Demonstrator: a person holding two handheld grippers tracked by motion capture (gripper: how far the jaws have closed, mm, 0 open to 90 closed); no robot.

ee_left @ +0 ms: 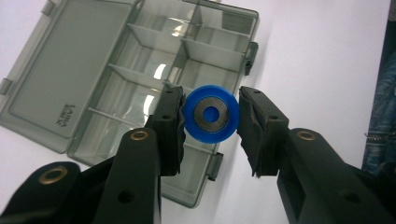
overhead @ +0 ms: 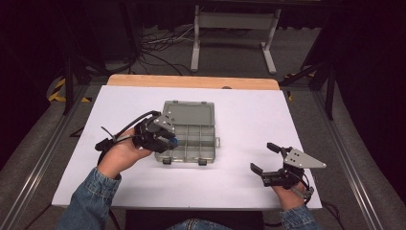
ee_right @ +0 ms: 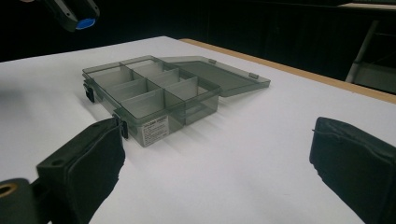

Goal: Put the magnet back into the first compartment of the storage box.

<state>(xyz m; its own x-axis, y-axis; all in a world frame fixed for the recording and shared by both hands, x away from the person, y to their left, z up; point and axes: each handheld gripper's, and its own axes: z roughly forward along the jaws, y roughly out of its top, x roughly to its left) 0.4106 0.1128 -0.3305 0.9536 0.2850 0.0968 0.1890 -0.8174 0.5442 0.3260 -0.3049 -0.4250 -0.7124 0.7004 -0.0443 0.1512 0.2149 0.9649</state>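
A grey see-through organiser box (overhead: 190, 136) lies open on the white table, its lid (overhead: 189, 114) folded flat on the far side and its several compartments (ee_left: 154, 65) bare. My left gripper (overhead: 171, 140) hovers over the box's left part, shut on a blue wheel with a dark metal hub (ee_left: 211, 113); both pads pinch its rim. The wheel (ee_right: 85, 23) also peeks out at the top left of the right gripper view, above the box (ee_right: 154, 91). My right gripper (overhead: 262, 158) rests low at the table's right front, open, nothing between its pads (ee_right: 352, 154).
The white table top (overhead: 249, 120) has a wooden strip along its far edge (overhead: 191, 81). Beyond it stand a grey metal frame (overhead: 234, 21) and loose cables on the floor. A denim sleeve (overhead: 88, 199) enters at the bottom left.
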